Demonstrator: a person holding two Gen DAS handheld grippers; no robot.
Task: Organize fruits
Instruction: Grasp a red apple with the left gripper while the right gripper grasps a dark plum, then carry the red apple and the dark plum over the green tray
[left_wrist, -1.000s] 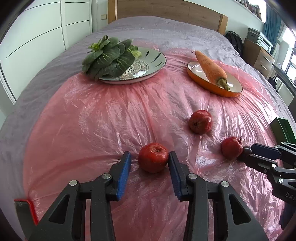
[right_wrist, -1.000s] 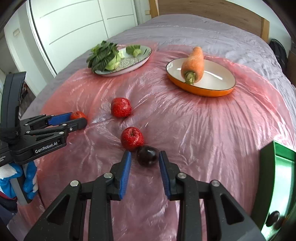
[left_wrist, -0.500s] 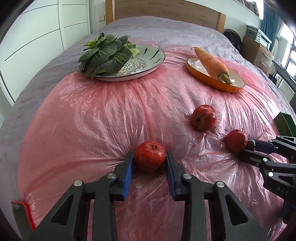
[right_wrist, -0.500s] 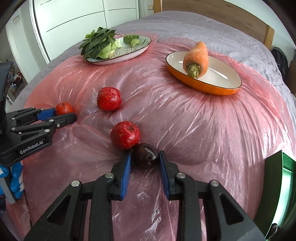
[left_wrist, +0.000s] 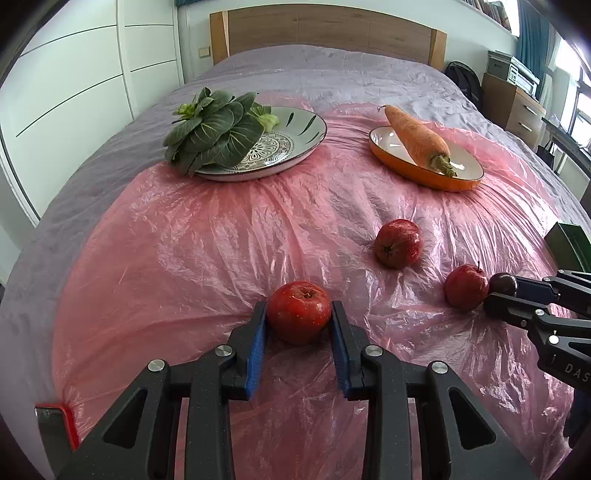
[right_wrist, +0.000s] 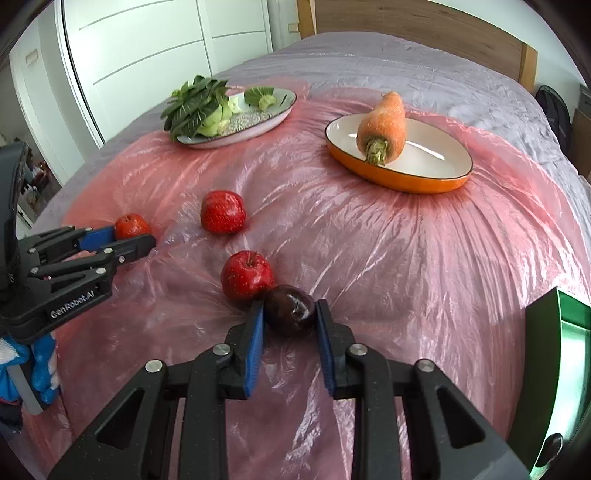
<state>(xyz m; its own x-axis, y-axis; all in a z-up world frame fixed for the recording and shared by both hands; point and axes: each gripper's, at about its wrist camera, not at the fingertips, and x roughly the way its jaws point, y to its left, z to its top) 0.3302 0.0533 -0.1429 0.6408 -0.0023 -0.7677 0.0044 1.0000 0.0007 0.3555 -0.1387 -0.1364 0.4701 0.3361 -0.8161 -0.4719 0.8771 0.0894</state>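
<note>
Pink plastic sheeting (left_wrist: 221, 240) is covering the bed under me. At lower centre my left gripper (left_wrist: 299, 325) is clamping a red apple (left_wrist: 299, 312), pads touching both sides; my right gripper (right_wrist: 290, 317) is squeezing a dark plum (right_wrist: 290, 311) against a second apple (right_wrist: 246, 275). Farther up, a third apple (right_wrist: 222, 211) is lying, then a carrot (right_wrist: 382, 127) in an orange dish (right_wrist: 424, 181).

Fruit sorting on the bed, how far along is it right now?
Nothing looks sorted yet: all four fruits sit on the pink plastic sheet. In hand: the left tongs close on a red apple, the right tongs on a dark plum. Left: two more red apples, and the green bin holds no visible fruit.
</note>
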